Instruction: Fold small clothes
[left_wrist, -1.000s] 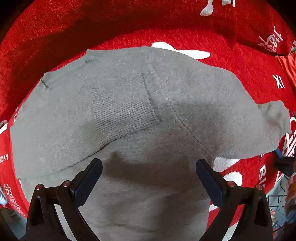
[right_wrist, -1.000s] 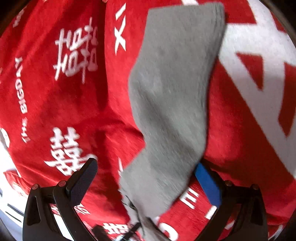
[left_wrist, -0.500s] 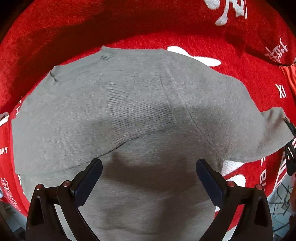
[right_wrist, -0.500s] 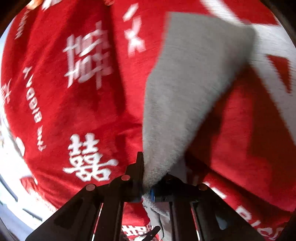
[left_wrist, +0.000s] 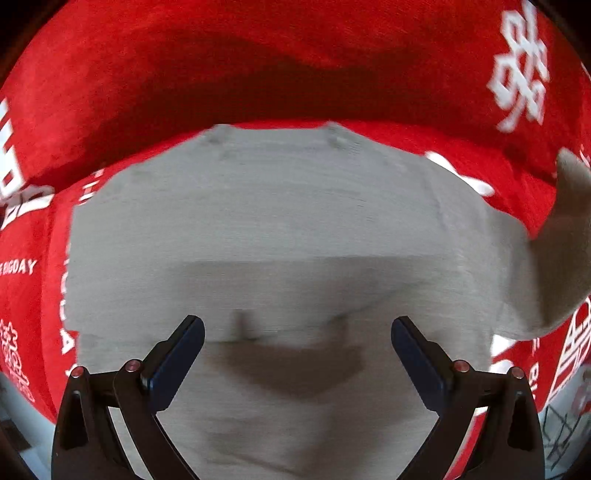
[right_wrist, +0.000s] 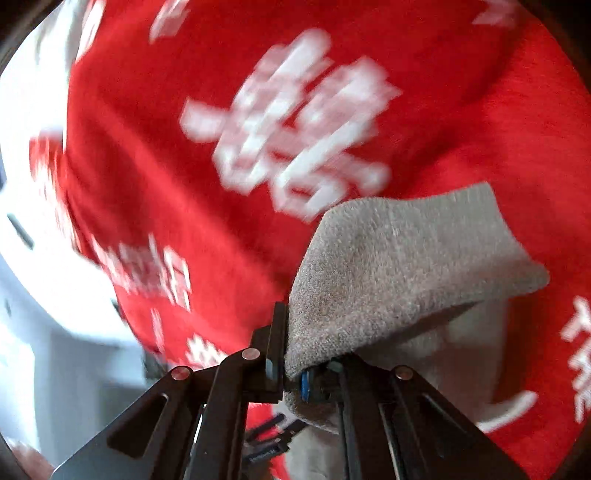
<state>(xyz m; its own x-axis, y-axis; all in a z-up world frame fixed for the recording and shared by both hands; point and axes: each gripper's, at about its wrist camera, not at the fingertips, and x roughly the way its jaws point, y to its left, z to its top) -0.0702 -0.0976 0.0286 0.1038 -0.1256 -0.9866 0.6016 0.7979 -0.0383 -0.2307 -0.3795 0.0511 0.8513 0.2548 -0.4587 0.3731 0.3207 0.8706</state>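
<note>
Lifting one sleeve end of the grey jumper, the right tongs are pinching its cuff while the left tongs hang spread and empty above the jumper's body. Judging by this, the sleeve fold is in hand, and next the cuff needs carrying across onto the jumper's body and letting go. Under the jumper lies a red blanket with white lettering; a pale floor shows beyond the blanket's edge

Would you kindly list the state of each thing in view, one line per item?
grey sweater: spread flat on the red blanket, one sleeve lifted off it at the right.
sleeve: raised, its cuff end pinched in the right gripper.
right gripper: shut on the sleeve.
left gripper: open, empty, above the sweater's body.
red blanket: laid out under the sweater, with white printed characters.
</note>
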